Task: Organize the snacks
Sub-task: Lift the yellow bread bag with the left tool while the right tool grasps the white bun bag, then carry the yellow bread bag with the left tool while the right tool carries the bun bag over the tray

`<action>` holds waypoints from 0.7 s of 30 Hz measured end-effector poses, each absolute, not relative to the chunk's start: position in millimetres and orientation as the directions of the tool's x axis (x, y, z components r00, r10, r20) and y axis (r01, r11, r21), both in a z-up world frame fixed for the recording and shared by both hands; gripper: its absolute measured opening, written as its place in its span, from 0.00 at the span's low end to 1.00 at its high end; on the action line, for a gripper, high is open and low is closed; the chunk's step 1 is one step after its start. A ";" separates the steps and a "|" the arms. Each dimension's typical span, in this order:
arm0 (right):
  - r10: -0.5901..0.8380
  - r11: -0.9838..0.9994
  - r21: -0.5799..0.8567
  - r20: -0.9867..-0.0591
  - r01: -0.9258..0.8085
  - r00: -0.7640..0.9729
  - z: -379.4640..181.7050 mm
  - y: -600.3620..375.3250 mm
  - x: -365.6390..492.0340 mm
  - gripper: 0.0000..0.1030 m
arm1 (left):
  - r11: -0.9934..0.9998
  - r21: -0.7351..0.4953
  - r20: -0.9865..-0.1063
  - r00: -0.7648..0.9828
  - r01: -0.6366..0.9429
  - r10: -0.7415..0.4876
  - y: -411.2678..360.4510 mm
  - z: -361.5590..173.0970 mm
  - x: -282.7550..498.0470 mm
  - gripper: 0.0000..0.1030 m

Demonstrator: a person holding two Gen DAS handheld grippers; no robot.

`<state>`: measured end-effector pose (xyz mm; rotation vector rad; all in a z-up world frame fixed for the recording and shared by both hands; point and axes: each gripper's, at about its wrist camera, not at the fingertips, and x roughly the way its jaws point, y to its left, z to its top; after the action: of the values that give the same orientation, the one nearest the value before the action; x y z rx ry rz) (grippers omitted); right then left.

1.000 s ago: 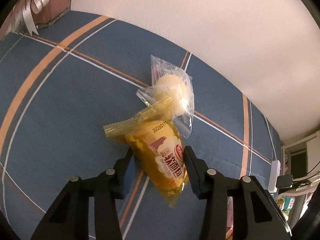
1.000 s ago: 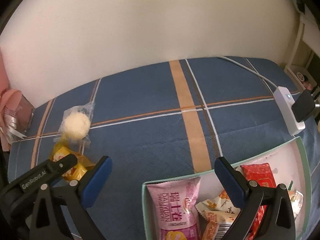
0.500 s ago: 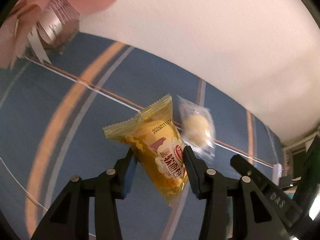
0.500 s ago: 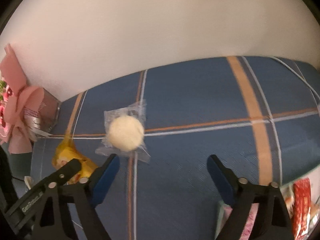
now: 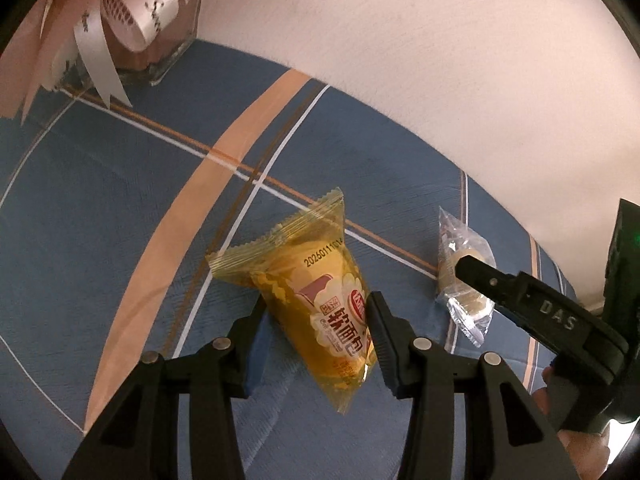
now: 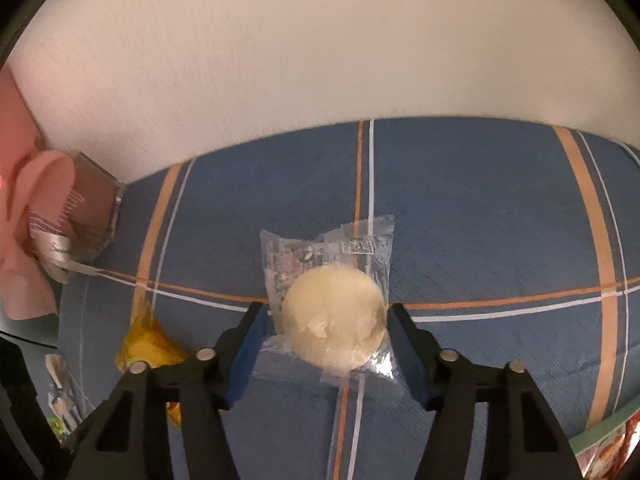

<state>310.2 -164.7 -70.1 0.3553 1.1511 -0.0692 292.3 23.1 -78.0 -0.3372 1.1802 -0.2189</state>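
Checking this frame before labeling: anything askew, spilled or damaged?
Nothing stands out. The yellow bread packet is clamped intact in the left hand-held gripper; the clear-wrapped round cake lies sealed on the plaid cloth, between the right hand-held gripper's open fingers.

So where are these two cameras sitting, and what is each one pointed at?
Left wrist: on the left gripper, looking along its fingers clamped on the yellow bread packet; the right gripper's finger shows beside it.
Right wrist: on the right gripper, its open fingers either side of the clear-wrapped round cake.
Shared: both snacks, blue plaid cloth, pink ribboned box.
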 end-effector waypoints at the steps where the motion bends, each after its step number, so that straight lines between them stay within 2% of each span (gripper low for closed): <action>1: 0.128 0.942 0.241 -0.903 0.236 0.409 -72.1 -164.3 311.3 0.62 | 0.927 -0.374 -0.863 0.368 -0.010 -0.345 23.3 -80.9 294.6 0.47; 8: 0.150 0.933 0.262 -0.907 0.246 0.394 -75.8 -167.9 306.4 0.55 | 0.923 -0.385 -0.865 0.361 -0.028 -0.349 21.4 -79.5 292.0 0.46; 14: 0.178 0.924 0.291 -0.902 0.250 0.392 -64.6 -169.1 278.7 0.54 | 0.909 -0.412 -0.860 0.359 -0.066 -0.364 20.0 -73.9 278.2 0.46; 21: 0.113 0.946 0.227 -0.901 0.232 0.419 -31.0 -162.6 220.4 0.54 | 0.908 -0.410 -0.862 0.361 -0.088 -0.355 9.0 -56.4 241.3 0.46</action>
<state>220.4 -162.6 -31.0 0.3409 1.1427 -0.0761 241.3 9.0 -56.4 -0.4246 1.1990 -0.1791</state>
